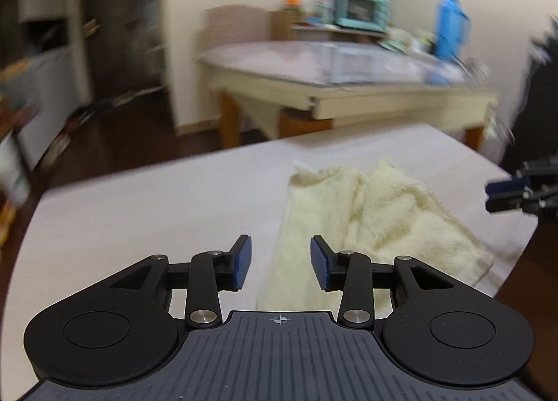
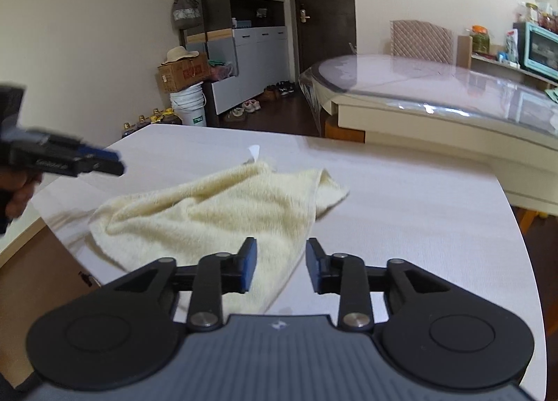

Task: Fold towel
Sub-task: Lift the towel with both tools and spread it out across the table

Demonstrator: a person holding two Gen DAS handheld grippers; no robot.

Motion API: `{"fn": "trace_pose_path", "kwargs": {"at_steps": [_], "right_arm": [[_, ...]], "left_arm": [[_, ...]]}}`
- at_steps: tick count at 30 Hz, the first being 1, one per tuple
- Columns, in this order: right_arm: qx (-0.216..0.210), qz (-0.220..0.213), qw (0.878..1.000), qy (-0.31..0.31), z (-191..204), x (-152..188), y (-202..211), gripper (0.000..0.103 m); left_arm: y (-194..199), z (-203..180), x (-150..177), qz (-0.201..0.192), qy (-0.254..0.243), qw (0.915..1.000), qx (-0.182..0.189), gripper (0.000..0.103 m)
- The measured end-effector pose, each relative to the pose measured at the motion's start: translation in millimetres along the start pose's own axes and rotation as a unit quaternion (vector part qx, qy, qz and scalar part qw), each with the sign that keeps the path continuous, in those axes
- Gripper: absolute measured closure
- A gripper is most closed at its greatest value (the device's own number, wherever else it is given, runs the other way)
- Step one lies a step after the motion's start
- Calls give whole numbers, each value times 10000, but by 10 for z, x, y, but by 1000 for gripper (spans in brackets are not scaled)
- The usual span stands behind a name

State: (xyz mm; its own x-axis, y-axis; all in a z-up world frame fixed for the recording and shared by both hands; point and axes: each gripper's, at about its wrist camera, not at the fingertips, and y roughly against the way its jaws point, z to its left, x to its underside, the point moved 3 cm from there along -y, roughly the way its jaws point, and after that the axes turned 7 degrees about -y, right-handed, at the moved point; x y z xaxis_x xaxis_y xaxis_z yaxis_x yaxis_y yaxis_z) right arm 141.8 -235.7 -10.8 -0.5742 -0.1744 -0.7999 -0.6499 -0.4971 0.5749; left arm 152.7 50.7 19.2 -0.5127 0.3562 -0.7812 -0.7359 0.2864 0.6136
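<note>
A cream towel lies loosely folded and rumpled on the white table. My left gripper hovers open over the towel's left edge, its blue pads apart and pressing on nothing. My right gripper is open too, above the towel's near right corner, with cloth showing below the gap but not pinched. Each gripper shows in the other's view: the right gripper at the right edge, the left gripper at the left, held by a hand.
Beyond the white table stands a cream table with a glass top, carrying a teal oven and a blue box. A cardboard box, white bucket and shoes sit on the dark floor by the cabinets.
</note>
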Motion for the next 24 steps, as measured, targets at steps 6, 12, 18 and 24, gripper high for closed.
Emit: {"fn": "trace_pose_path", "kwargs": {"at_steps": [6,12,18,24], "right_arm": [[118,-55,9999,83,-74,-166,-113,57],[270,38,9996,73,-185,-188,-216,52],[396,123,9991,26,-333,-238,-383,49],[363,69,9993,79,-376,-391,-588,43]], "left_arm": [[-764,60,-381,279,-979,9921,733,66],[-1289,129,-501,430,-1181,9853,1154,70],[-1542,129,-440,525,-1451,9784,1377,68],[-1593,77,-391,431,-1682,9737,1475,87]]}}
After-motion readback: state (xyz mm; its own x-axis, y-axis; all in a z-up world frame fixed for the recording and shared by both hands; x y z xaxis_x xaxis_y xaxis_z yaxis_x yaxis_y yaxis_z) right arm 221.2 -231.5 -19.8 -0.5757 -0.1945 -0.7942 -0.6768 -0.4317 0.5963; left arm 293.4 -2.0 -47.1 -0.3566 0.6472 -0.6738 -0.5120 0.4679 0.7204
